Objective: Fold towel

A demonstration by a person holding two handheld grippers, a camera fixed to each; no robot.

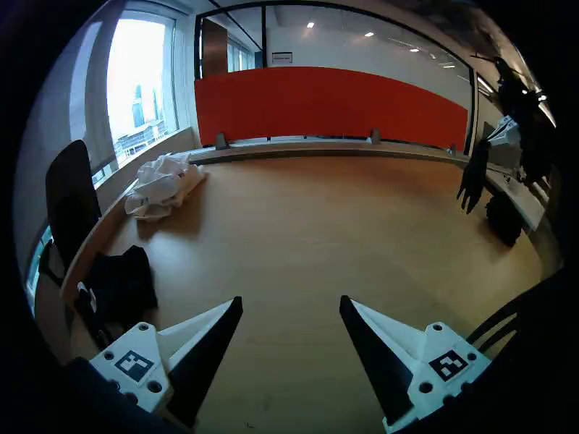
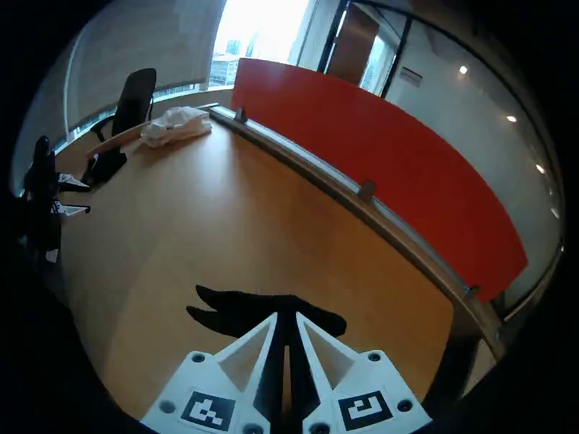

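A crumpled white towel (image 1: pixel 163 184) (image 2: pixel 176 124) lies at the far left corner of the wooden table (image 1: pixel 318 231) (image 2: pixel 217 210). My left gripper (image 1: pixel 289 318) hovers open over bare tabletop with nothing between its fingers. My right gripper (image 2: pixel 286 318) is shut on a small black cloth (image 2: pixel 260 309) that spreads just past its tips. In the left gripper view this black cloth (image 1: pixel 474 177) hangs limp above the table's right side from the right gripper (image 1: pixel 483 143). Another black cloth (image 1: pixel 119 282) (image 2: pixel 105 166) lies at the table's left edge.
A red divider panel (image 1: pixel 326 105) (image 2: pixel 376 145) runs along the table's far edge. A black office chair (image 1: pixel 69 195) (image 2: pixel 134 98) stands beyond the left edge by the windows. A dark rounded object (image 1: pixel 503 217) sits at the table's right edge.
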